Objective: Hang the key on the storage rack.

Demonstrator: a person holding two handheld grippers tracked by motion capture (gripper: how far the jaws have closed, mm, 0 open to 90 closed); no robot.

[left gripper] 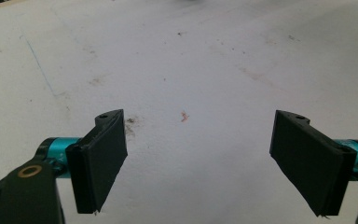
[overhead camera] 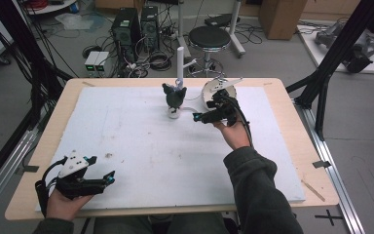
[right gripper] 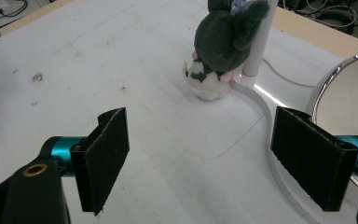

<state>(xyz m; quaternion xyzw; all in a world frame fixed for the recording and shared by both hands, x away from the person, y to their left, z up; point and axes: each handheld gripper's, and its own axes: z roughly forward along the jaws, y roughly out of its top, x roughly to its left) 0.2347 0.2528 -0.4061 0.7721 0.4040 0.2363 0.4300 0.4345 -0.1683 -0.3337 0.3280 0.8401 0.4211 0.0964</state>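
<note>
High view showed the right gripper (overhead camera: 205,117) held low at the far right of the worktop (overhead camera: 44,146), its fingers spread wide and holding nothing, aimed at the dark plush toy (overhead camera: 175,96) just to its left. The toy sat upright on its pale base against a white post (overhead camera: 179,63), with a white bowl (overhead camera: 215,87) just right of the gripper. In the right gripper view the toy (right gripper: 223,42) touched the post (right gripper: 260,42), and the bowl's rim (right gripper: 335,74) stood close to the right-hand finger (right gripper: 307,163). A straight push could likely have knocked the toy over or pinned it against the post; a wide swing might have clipped the bowl. The left gripper (overhead camera: 104,170) rested at the near left, its fingers (left gripper: 100,158) also apart and empty, well away from the toy.
</note>
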